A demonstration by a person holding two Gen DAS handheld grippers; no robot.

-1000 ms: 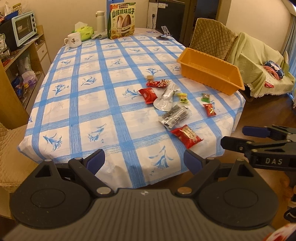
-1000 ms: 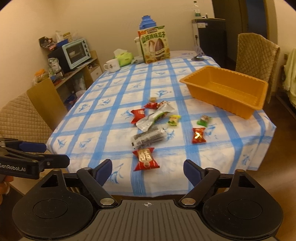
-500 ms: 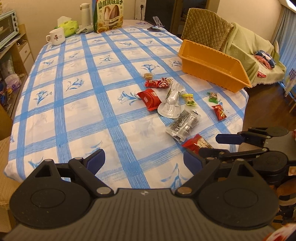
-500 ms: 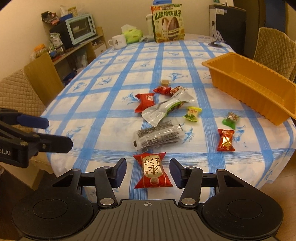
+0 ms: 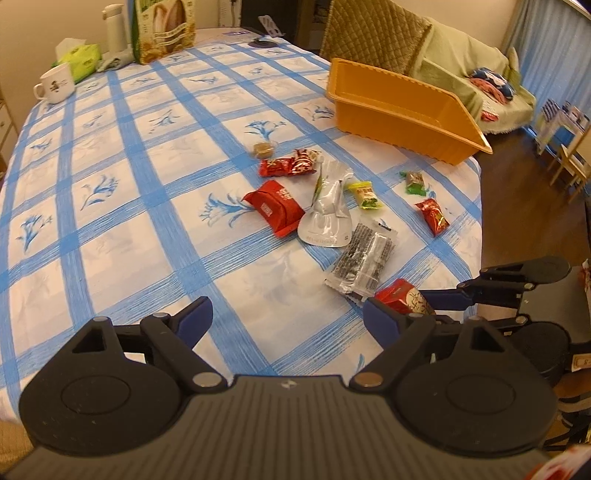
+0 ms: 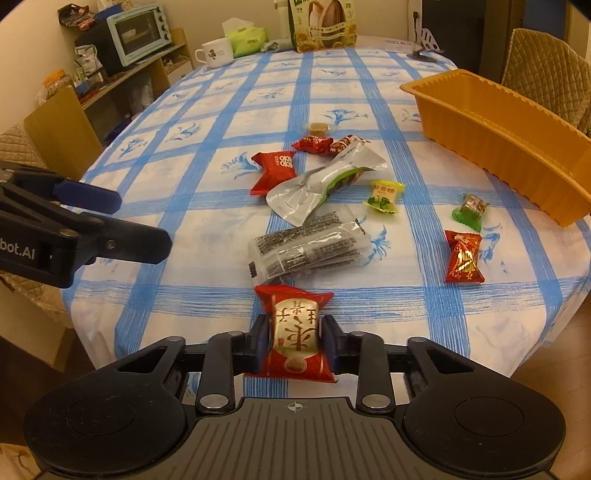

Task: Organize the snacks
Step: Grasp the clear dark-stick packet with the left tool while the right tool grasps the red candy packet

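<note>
Several wrapped snacks lie on the blue-checked tablecloth (image 5: 147, 206). My right gripper (image 6: 294, 338) is shut on a red-and-gold snack packet (image 6: 295, 332) at the table's near edge; the packet also shows in the left wrist view (image 5: 404, 300). Beyond it lie a clear dark-printed packet (image 6: 306, 247), a silver pouch (image 6: 321, 184), a red packet (image 6: 275, 171) and small candies (image 6: 386, 194). The empty orange tray (image 6: 517, 147) stands at the far right. My left gripper (image 5: 284, 317) is open and empty over the near table, left of the right gripper.
A large seed bag (image 6: 321, 22), a white mug (image 6: 216, 53) and a green tissue pack (image 6: 247, 37) stand at the far end. A shelf with a toaster oven (image 6: 138, 31) is on the left. Quilted chairs (image 6: 546, 66) flank the table.
Both grippers have moved forward to the table. My right gripper has closed around the red-and-gold packet. The left gripper has stayed open.
</note>
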